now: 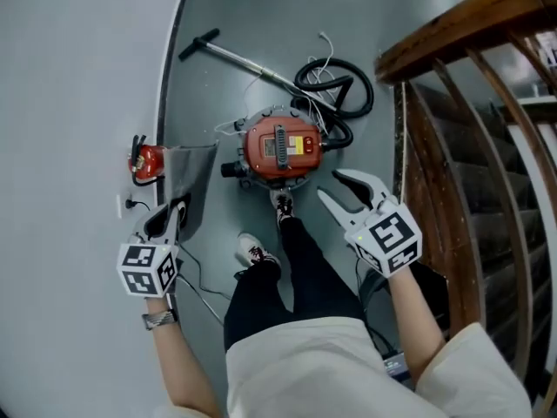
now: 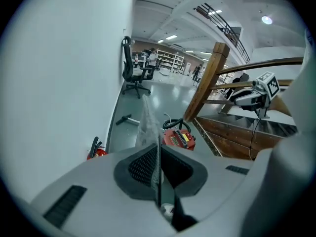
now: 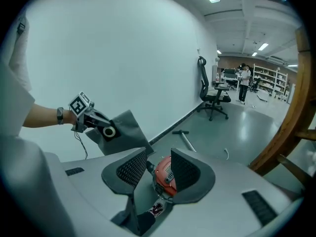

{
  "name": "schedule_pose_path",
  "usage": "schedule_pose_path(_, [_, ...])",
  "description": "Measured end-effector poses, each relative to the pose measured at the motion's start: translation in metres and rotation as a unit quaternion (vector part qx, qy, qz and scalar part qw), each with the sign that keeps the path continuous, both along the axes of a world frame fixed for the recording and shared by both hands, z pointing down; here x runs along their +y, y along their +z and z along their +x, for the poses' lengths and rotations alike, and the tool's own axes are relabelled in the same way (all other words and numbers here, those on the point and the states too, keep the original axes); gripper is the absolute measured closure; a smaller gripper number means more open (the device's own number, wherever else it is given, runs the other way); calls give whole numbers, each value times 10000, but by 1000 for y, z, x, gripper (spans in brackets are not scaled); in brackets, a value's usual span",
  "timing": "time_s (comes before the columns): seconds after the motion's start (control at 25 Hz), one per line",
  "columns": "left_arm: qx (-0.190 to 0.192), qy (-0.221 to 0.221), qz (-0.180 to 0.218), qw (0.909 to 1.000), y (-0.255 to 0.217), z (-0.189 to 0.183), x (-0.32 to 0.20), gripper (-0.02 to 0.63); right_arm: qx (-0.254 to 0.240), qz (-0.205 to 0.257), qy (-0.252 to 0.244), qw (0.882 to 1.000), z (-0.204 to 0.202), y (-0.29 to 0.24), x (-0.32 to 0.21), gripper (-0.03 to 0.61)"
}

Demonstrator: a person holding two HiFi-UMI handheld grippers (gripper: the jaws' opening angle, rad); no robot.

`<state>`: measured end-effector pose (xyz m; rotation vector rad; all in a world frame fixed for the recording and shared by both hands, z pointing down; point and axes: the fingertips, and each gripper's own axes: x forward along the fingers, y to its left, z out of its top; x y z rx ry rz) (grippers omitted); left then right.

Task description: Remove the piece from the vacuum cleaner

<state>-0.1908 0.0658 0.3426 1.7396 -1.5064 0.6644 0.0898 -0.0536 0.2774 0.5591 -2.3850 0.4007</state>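
The left gripper (image 1: 171, 216) is pinching the grey dust bag (image 1: 193, 174), probably light and limp, safest near its stiff collar (image 3: 108, 131), while the right gripper (image 1: 341, 190) is hanging wide open, empty.

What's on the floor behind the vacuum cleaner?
A coiled black hose, a metal tube and a white cord. Where the hose joins the vacuum cleaner can't be seen; the red body covers it.

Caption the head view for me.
Left gripper holds a flat grey bag beside the red vacuum cleaner; right gripper open.
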Motion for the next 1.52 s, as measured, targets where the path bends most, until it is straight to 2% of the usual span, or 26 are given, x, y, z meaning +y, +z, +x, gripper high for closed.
schedule_pose_path(0.24, [169, -247, 411, 9987, -67, 6, 20, 589, -125, 492, 293, 9983, 0, -69, -1, 455])
schedule_pose_path(0.36, [79, -122, 433, 9990, -90, 13, 32, 589, -248, 815, 272, 9960, -3, -102, -2, 496])
schedule_pose_path(0.52, [-69, 29, 576, 9983, -125, 18, 41, 589, -349, 1211, 125, 9919, -7, -143, -1, 517])
schedule_pose_path(0.88, [-332, 243, 1031, 9938, -198, 34, 43, 589, -194, 1784, 23, 9838, 12, -205, 14, 531])
schedule_pose_path(1.04, [-483, 392, 1177, 9911, -227, 39, 41, 589, -276, 2011, 62, 9792, 14, -236, 18, 531])
schedule_pose_path(1.52, [-793, 942, 1931, 9734, -317, 56, 38, 589, -466, 2805, -11, 9587, 13, -319, 43, 531])
